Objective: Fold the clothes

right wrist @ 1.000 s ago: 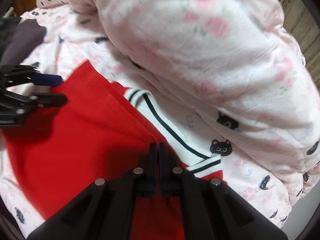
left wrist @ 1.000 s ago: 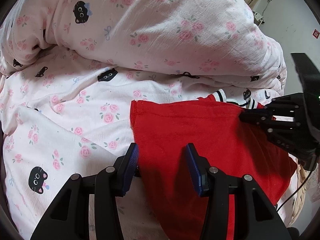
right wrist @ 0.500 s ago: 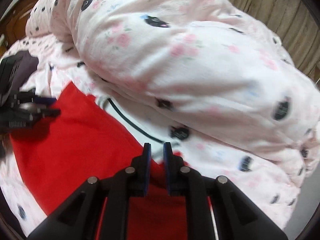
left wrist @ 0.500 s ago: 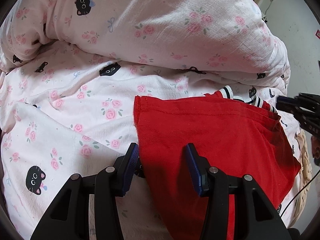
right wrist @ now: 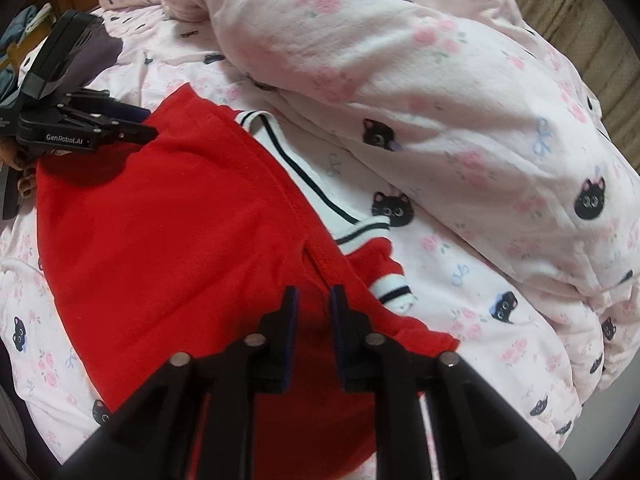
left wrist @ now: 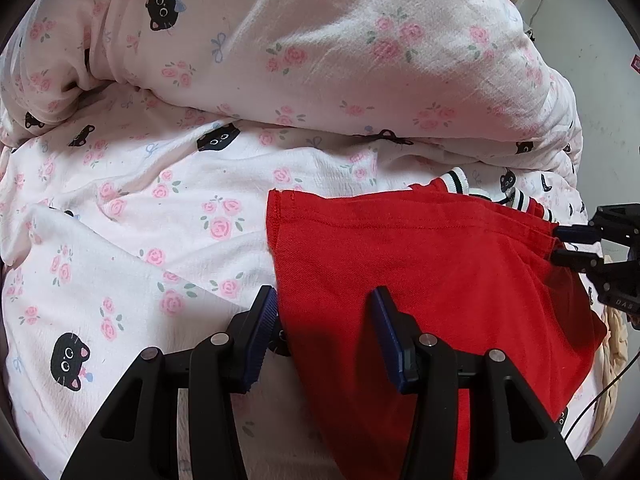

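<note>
A red shirt (left wrist: 420, 264) with white, dark-striped collar and cuffs (right wrist: 320, 188) lies folded on a bed. My left gripper (left wrist: 324, 312) is open over the shirt's near left edge, empty; it also shows at the left of the right wrist view (right wrist: 148, 124). My right gripper (right wrist: 314, 304) is open with a narrow gap, just above the red cloth near the sleeve, holding nothing. It also shows at the shirt's right edge in the left wrist view (left wrist: 560, 244).
A bulky pink duvet (left wrist: 320, 40) with roses and black cats is piled behind the shirt on a matching sheet (left wrist: 120, 240). Dark clothes (right wrist: 92, 52) lie at the far left. A woven basket edge (left wrist: 616, 344) and a cable sit at the right.
My right gripper has opened from shut and pulled back from over the shirt to its right edge. My left gripper has stayed open in place.
</note>
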`<state>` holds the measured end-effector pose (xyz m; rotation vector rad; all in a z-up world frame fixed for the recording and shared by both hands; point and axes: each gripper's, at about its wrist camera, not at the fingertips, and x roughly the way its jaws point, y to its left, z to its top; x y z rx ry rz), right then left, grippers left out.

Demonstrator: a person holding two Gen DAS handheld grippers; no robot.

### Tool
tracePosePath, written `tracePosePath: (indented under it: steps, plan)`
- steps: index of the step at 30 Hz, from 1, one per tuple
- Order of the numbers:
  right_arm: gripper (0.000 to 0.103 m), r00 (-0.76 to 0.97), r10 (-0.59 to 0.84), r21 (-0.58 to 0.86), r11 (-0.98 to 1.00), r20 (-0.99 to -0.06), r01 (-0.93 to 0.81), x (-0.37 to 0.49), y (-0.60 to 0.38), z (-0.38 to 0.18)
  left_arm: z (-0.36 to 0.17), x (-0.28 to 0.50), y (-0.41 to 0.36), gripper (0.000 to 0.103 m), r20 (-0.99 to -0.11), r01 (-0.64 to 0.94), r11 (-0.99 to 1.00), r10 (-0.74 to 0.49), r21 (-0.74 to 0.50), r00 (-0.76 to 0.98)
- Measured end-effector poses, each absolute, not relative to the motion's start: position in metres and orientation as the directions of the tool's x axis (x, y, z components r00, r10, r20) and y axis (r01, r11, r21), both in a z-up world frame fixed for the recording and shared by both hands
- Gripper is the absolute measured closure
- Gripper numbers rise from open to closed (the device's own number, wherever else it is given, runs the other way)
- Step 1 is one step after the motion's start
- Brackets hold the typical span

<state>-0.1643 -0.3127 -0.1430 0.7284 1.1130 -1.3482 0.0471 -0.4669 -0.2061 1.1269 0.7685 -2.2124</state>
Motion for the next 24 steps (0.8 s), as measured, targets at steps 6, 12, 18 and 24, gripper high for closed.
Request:
tracePosePath:
  steps: [6,12,18,24]
  plan:
    - [0.096,-0.154,-0.339,-0.214,0.146,-0.928,0.966,-0.167,-0.320,-0.150,-0.205,0.039,-0.466,0.058,-0.839,0.679,-0.691,-0.199,-0.247,-0.507]
    - [0.096,-0.202,-0.354,-0.242,0.073,-0.913,0.968,-0.183,-0.328,-0.143,-0.206,0.036,-0.468,0.058,-0.840,0.677,-0.693,-0.196,-0.246,-0.506]
    - [0.088,-0.255,-0.343,-0.285,0.037,-0.904,0.958,-0.189,-0.330,-0.155,-0.208,0.032,-0.469,0.058,-0.839,0.676,-0.691,-0.187,-0.257,-0.511]
    - [0.063,-0.201,-0.436,-0.178,-0.093,-0.877,0.980,-0.231,-0.296,-0.119,-0.207,0.032,-0.470,0.058,-0.838,0.675,-0.689,-0.183,-0.263,-0.513]
